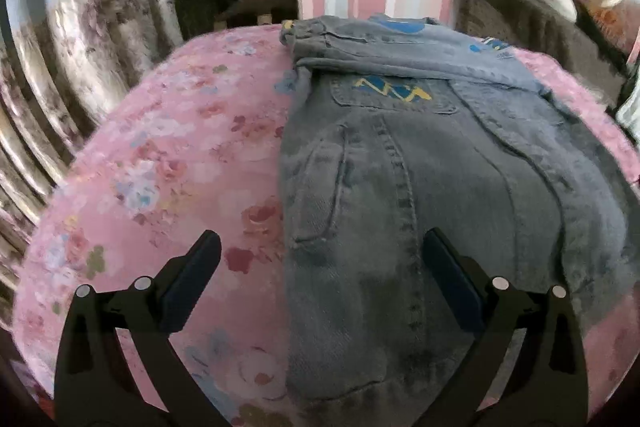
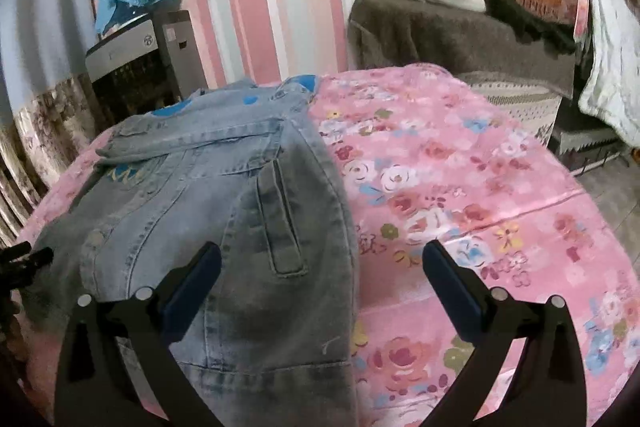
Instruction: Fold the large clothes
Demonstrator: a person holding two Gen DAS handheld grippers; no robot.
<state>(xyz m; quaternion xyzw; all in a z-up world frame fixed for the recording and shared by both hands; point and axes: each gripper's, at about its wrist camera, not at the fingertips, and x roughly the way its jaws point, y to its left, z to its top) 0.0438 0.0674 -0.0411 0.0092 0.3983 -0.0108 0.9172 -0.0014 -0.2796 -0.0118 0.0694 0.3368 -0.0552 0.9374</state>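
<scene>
the jacket [image 1: 420, 167] lies flat on the bedspread [image 1: 168, 155], collar at twelve o'clock, hem nearest me. my left tongs [image 1: 320, 283] and right tongs [image 2: 320, 287] gape wide, empty, one over each hem corner. pinching one denim layer only would skew the fold.

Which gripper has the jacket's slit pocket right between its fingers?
The right gripper: the denim jacket's slit pocket sits ahead of it. The left gripper straddles the jacket's edge.
</scene>
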